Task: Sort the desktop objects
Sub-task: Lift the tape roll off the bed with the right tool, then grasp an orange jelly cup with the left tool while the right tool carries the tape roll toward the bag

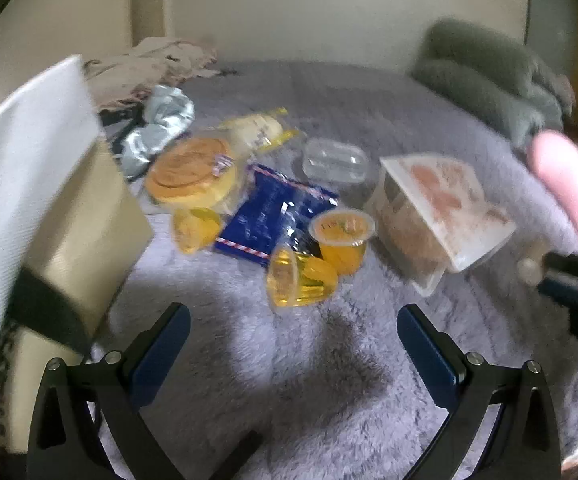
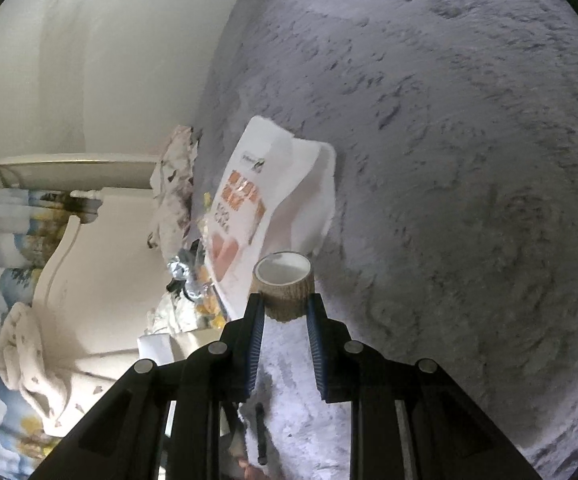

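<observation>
The roll, a small wood-patterned tube of tape, sits low centre in the right wrist view, pinched between the narrow pads of the right gripper; it looks like the first item taken, with nothing visibly sorted yet. Behind it, up the frame, lies a white packet on the grey blanket. The left wrist view shows what that view hides: a pile mid-frame of jelly cups, a blue packet, a round cake and a clear box, all unsorted. The left gripper hangs wide and empty at lower centre. A hand blurs at right.
</observation>
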